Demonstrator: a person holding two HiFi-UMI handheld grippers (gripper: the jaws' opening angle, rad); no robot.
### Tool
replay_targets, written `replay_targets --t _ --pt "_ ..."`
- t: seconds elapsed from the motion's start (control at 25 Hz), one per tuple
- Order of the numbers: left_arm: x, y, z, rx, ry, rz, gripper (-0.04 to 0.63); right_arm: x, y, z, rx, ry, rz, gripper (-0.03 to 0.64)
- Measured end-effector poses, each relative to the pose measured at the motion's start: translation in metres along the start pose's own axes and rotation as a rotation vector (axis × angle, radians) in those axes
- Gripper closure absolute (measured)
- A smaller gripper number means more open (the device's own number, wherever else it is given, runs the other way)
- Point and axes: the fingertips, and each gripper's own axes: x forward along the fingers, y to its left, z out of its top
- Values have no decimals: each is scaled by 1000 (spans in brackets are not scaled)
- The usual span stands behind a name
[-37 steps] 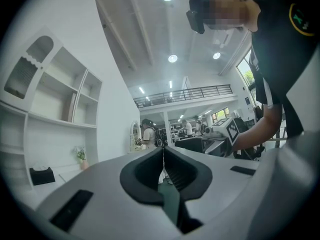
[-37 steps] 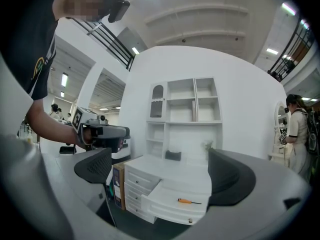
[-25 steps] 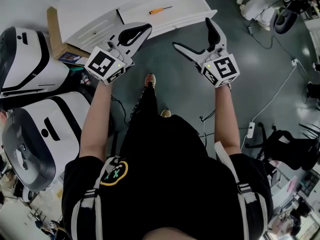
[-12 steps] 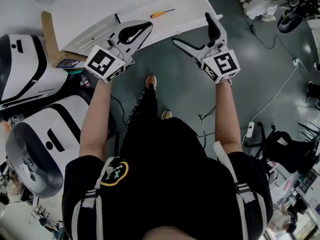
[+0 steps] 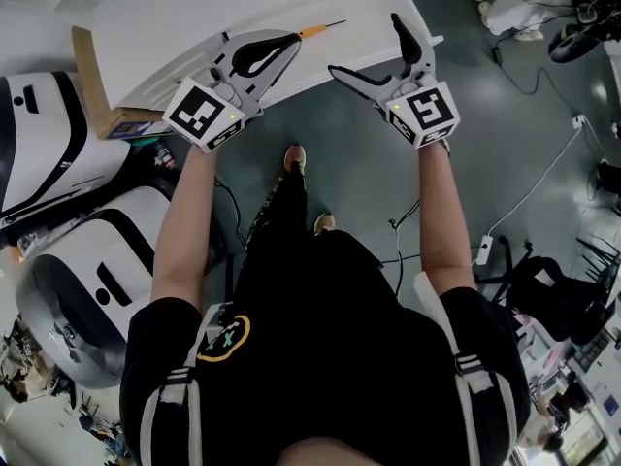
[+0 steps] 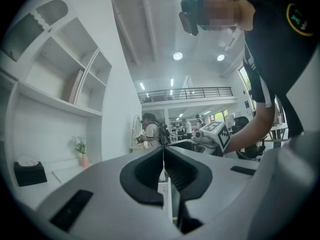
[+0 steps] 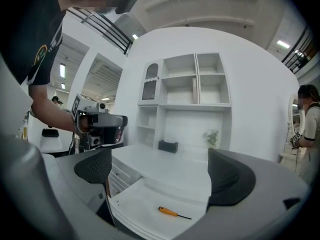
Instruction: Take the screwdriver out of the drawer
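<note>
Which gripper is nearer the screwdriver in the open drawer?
Left, judging by the head view: the left gripper, jaws shut, ends right beside the handle of the screwdriver. The right gripper, jaws open, faces it from further off.

An orange-handled screwdriver (image 7: 173, 213) lies flat in the open white drawer (image 7: 142, 198).

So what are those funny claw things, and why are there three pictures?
A person holds a squeezing tool in each hand. One picture comes from a camera on the person's head, looking down at their arms. The other two come from little cameras riding on each tool. The left tool is shut with nothing in it. The right tool is open and empty too. In front is a white open drawer with an orange-handled screwdriver lying in it. Nobody has picked it up yet.
</note>
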Motion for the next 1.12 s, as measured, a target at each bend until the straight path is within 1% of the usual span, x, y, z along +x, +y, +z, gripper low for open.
replay_targets --t 0.16,0.48,0.72,0.88,1.08,1.12 --pt "4 19 -8 -11 -18 -14 574 29 -7 -18 -35 47 30 26" --pt "18 48 -28 -13 -10 -24 574 77 -21 -61 -119 170 104 26" --pt "21 67 -44 -12 6 -35 574 118 -25 -110 -194 298 186 26" --pt "24 77 -51 -6 15 -40 574 138 -31 -137 -228 359 225 26" --pt "25 87 -54 -32 25 -37 574 158 -32 -170 -260 430 274 26" --pt "26 89 -52 -47 25 -35 574 162 -32 -176 -269 444 285 26"
